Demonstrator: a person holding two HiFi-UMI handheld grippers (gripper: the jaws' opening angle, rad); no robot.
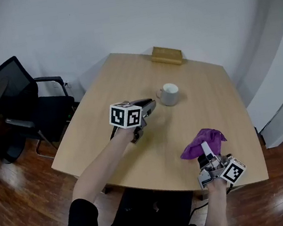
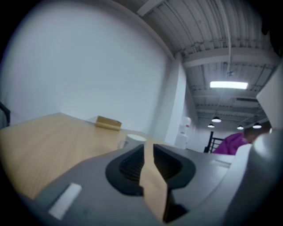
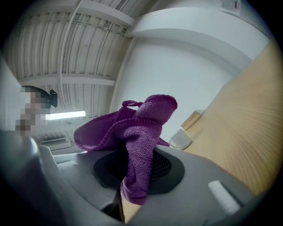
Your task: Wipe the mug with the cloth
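Note:
A white mug (image 1: 169, 94) stands upright near the middle of the wooden table (image 1: 110, 91). My left gripper (image 1: 150, 106) hovers just left of it, pointing at it but apart from it. In the left gripper view the jaws stand a narrow gap apart with nothing between them, and the mug (image 2: 132, 139) shows just beyond the left gripper (image 2: 149, 148). My right gripper (image 1: 207, 151) is near the table's front right edge, shut on a purple cloth (image 1: 203, 141). In the right gripper view the cloth (image 3: 141, 128) bunches out above the right gripper (image 3: 139, 164), and the mug (image 3: 180, 139) is far off.
A small wooden block (image 1: 167, 55) lies at the table's far edge. A black office chair (image 1: 22, 102) stands to the left of the table, on a dark wood floor. A white wall runs behind the table.

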